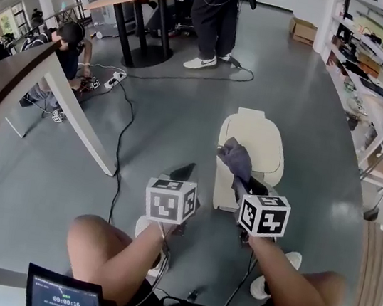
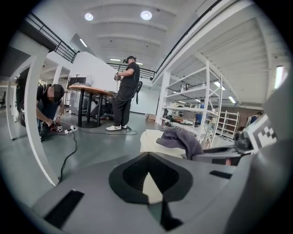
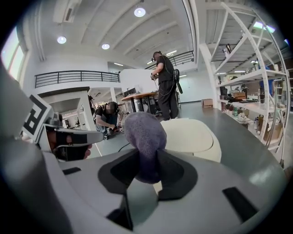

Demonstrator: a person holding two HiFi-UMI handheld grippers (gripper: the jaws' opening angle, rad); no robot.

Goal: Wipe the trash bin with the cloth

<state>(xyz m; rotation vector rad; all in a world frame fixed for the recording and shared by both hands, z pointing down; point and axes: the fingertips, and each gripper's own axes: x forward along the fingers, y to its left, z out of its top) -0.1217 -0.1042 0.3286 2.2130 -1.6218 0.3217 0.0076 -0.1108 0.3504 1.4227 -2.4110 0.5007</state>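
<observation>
The right gripper (image 3: 146, 161) is pinching the cloth (image 3: 145, 132): its dark jaws are closed on the lower part of the bundle, and the rest bulges out past their tips. In the head view the cloth (image 1: 236, 159) sits just right of the frame's centre, over the near left part of the trash bin (image 1: 259, 141). No view shows whether it actually touches the lid.

The left gripper (image 2: 147, 172) is pressed together at the tips with nothing between them. Only a sliver of the pale bin shows through the gap behind the tips. In the head view this gripper (image 1: 182, 174) hangs just left of the bin, apart from it.

The step in hand looks like the start of the wipe, with the cloth gripped and brought to the bin. The next move probably calls for pressing the bundle flat on the lid and sweeping it across, perhaps with the left gripper steadying the bin.

The bin is cream, smooth and hard-looking, likely plastic, with a rounded oval lid. The cloth is grey-violet, soft and fuzzy, and bunched into a lump that should flatten easily. The floor (image 1: 169, 109) is grey and faintly glossy.
</observation>
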